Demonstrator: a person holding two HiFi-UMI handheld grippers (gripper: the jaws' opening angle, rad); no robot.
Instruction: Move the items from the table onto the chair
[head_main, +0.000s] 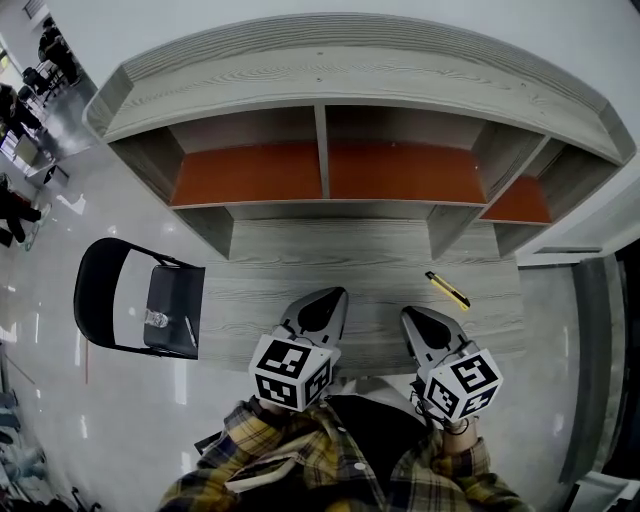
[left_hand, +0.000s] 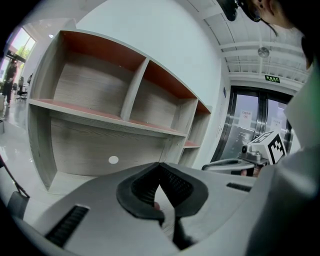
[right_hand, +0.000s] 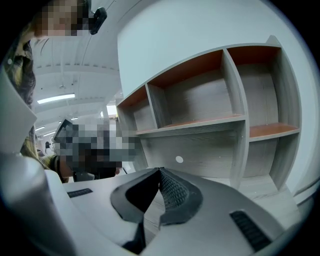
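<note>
My left gripper (head_main: 335, 297), right gripper (head_main: 410, 315): jaws together, empty | slim yellow-and-black utility knife (head_main: 447, 289): I judge light, rigid, slick | I'd pinch mid-handle.

Table (head_main: 300, 262): top open from front edge to back panel, full width.
One obstacle on it: knife (head_main: 447, 289), right side, ahead of right gripper (head_main: 409, 314); path between them clear.
Left gripper (head_main: 334, 294) faces open tabletop.
Shelf (head_main: 250, 172) overhangs table rear, caps headroom there. Divider (head_main: 322, 150) splits it into bays open to front.
Side panels (head_main: 208, 228) wall off rear corners.
Chair (head_main: 100, 290) just beside table's left edge, backrest on far side; table side open.
Small things (head_main: 157, 318) at seat's near end; rest of seat free.
</note>
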